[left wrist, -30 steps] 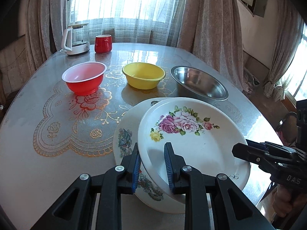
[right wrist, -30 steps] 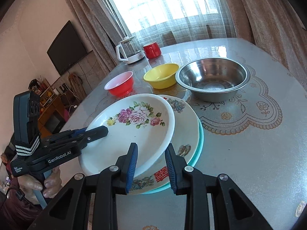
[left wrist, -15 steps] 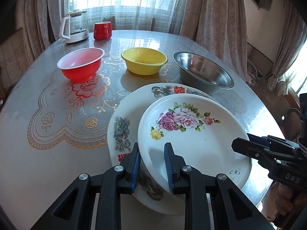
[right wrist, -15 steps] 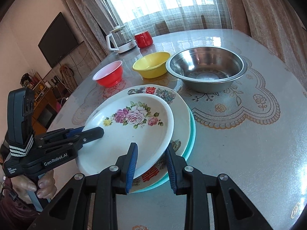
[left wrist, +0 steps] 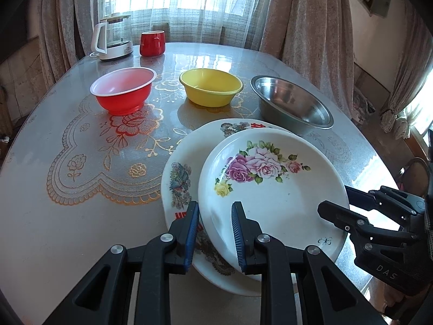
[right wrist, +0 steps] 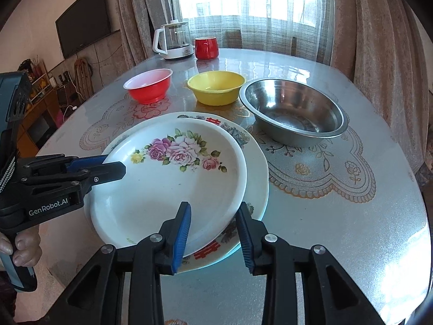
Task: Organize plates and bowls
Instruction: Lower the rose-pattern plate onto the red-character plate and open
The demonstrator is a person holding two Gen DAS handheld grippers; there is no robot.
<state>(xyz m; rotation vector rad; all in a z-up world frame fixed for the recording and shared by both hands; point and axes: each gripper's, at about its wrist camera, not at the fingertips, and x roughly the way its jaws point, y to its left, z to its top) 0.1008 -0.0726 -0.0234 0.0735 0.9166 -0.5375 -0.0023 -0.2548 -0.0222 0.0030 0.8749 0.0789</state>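
Rose plate point(left wrist: 273, 189) in left tool point(left wrist: 215, 226); right tool point(right wrist: 213, 230) loosening.

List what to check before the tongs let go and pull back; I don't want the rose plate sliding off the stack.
1. Rose plate flat on big plate: cannot tell.
2. Centred on it: not ok, offset toward the left tongs.
3. Left tongs released: not ok, shut on the rim.
4. Right tongs off the rim: ok, jaws have just been opening; rim between them, pads clear.
5. Steel bowl clear of the stack: ok.
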